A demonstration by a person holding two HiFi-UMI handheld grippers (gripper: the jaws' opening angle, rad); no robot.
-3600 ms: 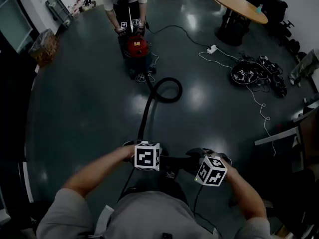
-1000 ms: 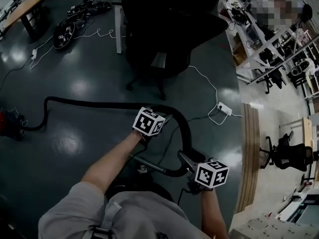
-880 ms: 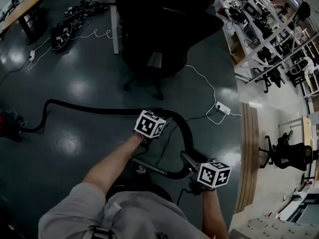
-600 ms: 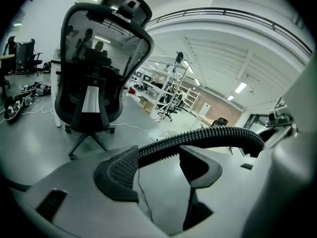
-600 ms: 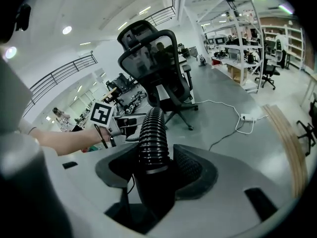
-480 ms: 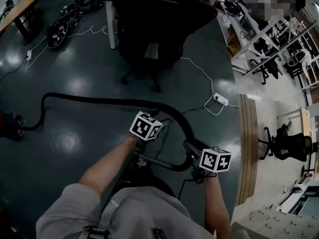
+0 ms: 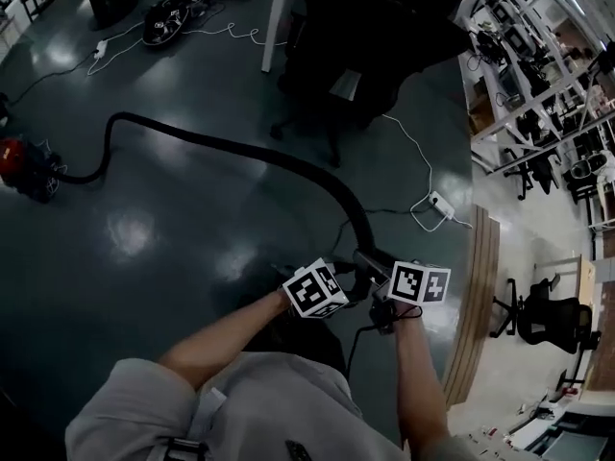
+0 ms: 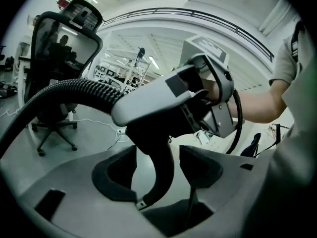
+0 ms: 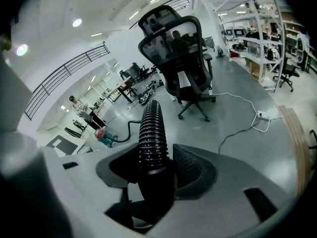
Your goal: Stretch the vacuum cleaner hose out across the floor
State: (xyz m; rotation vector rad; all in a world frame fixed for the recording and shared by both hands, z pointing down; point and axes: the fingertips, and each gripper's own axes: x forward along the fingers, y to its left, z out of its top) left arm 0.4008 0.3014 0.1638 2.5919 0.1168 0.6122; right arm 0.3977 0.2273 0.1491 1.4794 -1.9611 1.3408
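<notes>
A black ribbed hose (image 7: 240,147) runs from the red vacuum cleaner (image 7: 21,159) at far left in a long arc over the dark floor to my hands. My right gripper (image 9: 151,167) is shut on the hose's smooth black end cuff (image 9: 153,182); the ribbed hose (image 9: 151,128) stretches away from it. My left gripper (image 8: 157,165) stands open, with gaps on both sides of the black curved grip (image 8: 161,172) between its pads. That grip hangs from the grey handle (image 8: 153,100). In the head view both grippers sit close together, left (image 7: 327,286) and right (image 7: 394,286).
A black office chair (image 7: 365,56) stands just beyond the hose. A white power strip (image 7: 440,203) with its cable lies to the right, and a wooden floor strip (image 7: 476,286) runs beside it. Cable bundles (image 7: 192,3) lie far back. A person (image 9: 81,110) stands near the vacuum (image 9: 105,135).
My left gripper has left the hose bend and come down beside the right gripper. The tight loop near my hands has opened out, and the hose now lies in a longer arc.
</notes>
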